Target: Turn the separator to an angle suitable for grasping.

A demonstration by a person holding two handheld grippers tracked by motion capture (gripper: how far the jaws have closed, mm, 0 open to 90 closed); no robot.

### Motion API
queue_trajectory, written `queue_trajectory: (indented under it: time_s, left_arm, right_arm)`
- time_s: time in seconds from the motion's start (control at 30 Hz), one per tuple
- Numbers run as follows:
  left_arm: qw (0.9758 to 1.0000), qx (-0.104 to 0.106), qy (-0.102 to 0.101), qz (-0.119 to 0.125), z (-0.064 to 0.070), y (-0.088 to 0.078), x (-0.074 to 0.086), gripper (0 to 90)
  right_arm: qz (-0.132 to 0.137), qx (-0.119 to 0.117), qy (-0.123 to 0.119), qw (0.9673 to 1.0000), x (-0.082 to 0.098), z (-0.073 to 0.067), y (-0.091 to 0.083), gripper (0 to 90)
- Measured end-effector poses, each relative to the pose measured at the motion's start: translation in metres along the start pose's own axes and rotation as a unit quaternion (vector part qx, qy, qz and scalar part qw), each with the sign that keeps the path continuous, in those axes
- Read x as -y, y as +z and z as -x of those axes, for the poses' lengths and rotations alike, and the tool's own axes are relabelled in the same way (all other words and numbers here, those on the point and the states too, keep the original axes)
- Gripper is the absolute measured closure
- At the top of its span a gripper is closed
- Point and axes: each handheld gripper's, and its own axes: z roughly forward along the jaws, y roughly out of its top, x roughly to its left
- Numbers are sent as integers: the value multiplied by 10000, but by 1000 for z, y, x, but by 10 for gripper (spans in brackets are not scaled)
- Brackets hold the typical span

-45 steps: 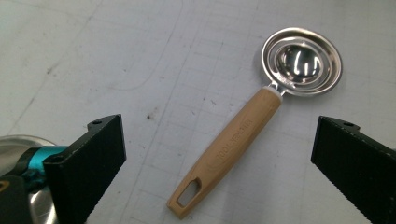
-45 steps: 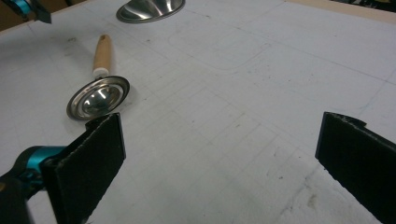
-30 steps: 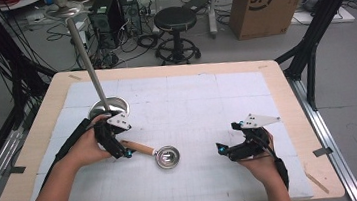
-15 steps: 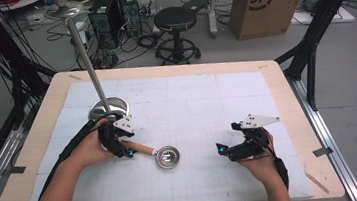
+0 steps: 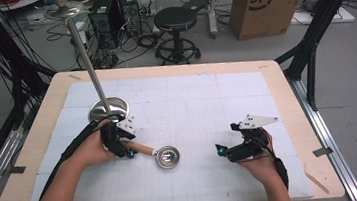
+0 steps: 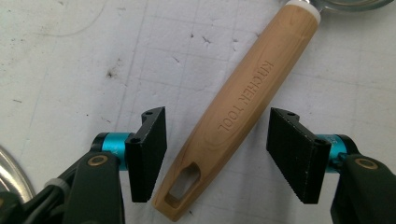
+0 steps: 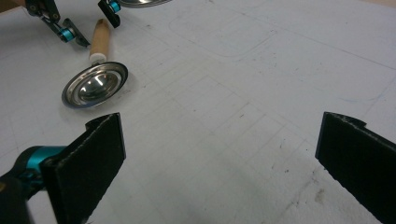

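A small ladle lies flat on the white mat, with a steel bowl [image 5: 167, 156] and a wooden handle [image 5: 142, 148] stamped KITCHEN TOOL [image 6: 252, 93]. My left gripper [image 5: 124, 149] is low over the handle's free end. Its jaws [image 6: 222, 140] straddle the handle and have just been closing. A gap shows on both sides, so the pads [image 6: 292, 149] do not press on the wood. My right gripper [image 5: 220, 151] rests to the right of the ladle. It stands wide open [image 7: 219, 154] over bare mat. In the right gripper view the ladle bowl [image 7: 95, 85] lies far off.
A steel stand with a round base [image 5: 108, 108] and a tall slanting pole [image 5: 87, 60] is just behind my left hand. The mat sits on a wooden table [image 5: 286, 89]. A stool [image 5: 174, 18] and a cardboard box [image 5: 266, 0] stand on the floor beyond.
The left gripper's jaws have drawn in around the wooden handle, and the left hand has shifted slightly. The ladle and the right hand have stayed put.
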Motion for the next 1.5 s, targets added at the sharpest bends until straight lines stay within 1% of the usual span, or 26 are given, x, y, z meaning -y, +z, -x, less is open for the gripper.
queue_trajectory:
  time_s: [0.07, 0.13, 0.37, 0.4, 0.43, 0.47, 0.57, 0.63, 0.67, 0.7, 0.77, 0.8, 0.87, 0.97, 1.03, 1.1, 1.17, 1.2, 1.3, 1.33, 1.37, 1.4, 1.43, 1.5]
  left_arm:
    - [10000, 32, 15, 1, 0, 0, 0, 407]
    - [10000, 92, 28, -10, 0, -1, 0, 447]
    - [9999, 98, 6, -57, 2, -1, -1, 497]
    - [9999, 151, 45, -57, 3, -1, -2, 528]
    - [9999, 151, 45, -57, 3, -1, -2, 549]
    - [9998, 131, 86, -81, 5, -2, -2, 555]
    - [9998, 132, 96, -95, 6, -2, -3, 566]
    - [9997, 194, 91, -105, 6, -3, -2, 567]
    - [9995, 296, 77, -86, 6, -3, -2, 557]
    - [9994, 336, 74, -100, 7, -3, -1, 533]
    - [9993, 328, 98, -130, 8, -4, -1, 512]
    - [9994, 336, 68, -101, 8, -4, -1, 498]
    - [9993, 363, 68, -105, 7, -5, 0, 502]
    - [9992, 360, 83, -116, 7, -5, 0, 540]
    - [9990, 419, 87, -129, 8, -5, -1, 558]
    - [9987, 463, 124, -142, 10, -5, -1, 578]
    - [9987, 460, 132, -170, 12, -6, -1, 588]
    - [9985, 473, 177, -191, 12, -6, -2, 588]
    - [9983, 515, 192, -185, 14, -7, -2, 605]
    - [9980, 541, 247, -206, 14, -7, -3, 613]
    - [9980, 541, 247, -206, 14, -7, -3, 617]
    - [9976, 598, 267, -213, 15, -7, -3, 624]
    - [9976, 598, 267, -213, 15, -7, -3, 630]
    - [9973, 604, 344, -215, 19, -7, -5, 642]
  right_arm:
    - [-26, 2, -11, 10000, 0, 0, 1, 1]
    - [-44, 13, -14, 10000, 0, 0, 2, 1]
    - [-27, 32, -1, 10000, 0, 0, 0, 1]
    - [-21, 33, 15, 10000, 1, 0, 0, 1]
    - [-21, 33, 15, 10000, 1, 0, 0, 1]
    - [-21, 36, 13, 10000, 1, 1, 0, 2]
    - [-5, 33, 16, 10000, 1, 1, 0, 1]
    - [-7, 30, 22, 10000, 1, 1, 0, 1]
    - [-11, 35, 20, 10000, 1, 1, 0, 2]
    - [-7, 38, 28, 10000, 1, 1, -1, 2]
    - [7, 30, 36, 10000, 1, 1, -1, 1]
    - [-4, 30, 42, 10000, 1, 1, -1, 2]
    - [-29, 45, 33, 10000, 1, 1, 0, 2]
    - [-34, 50, 41, 10000, 1, 1, 0, 2]
    - [-15, 55, 26, 10000, 1, 2, 0, 1]
    - [-6, 56, 61, 10000, 2, 2, -1, 1]
    - [-8, 64, 65, 10000, 2, 2, 0, 1]
    - [-26, 62, 82, 9999, 2, 2, 0, 1]
    - [-29, 62, 66, 10000, 2, 2, 0, 1]
    - [-11, 61, 65, 10000, 2, 2, 0, 2]
    - [-11, 61, 65, 10000, 2, 2, 0, 2]
    - [-13, 64, 67, 10000, 2, 2, 0, 2]
    - [-13, 64, 67, 10000, 2, 2, 0, 2]
    - [-18, 73, 69, 9999, 2, 2, 0, 1]
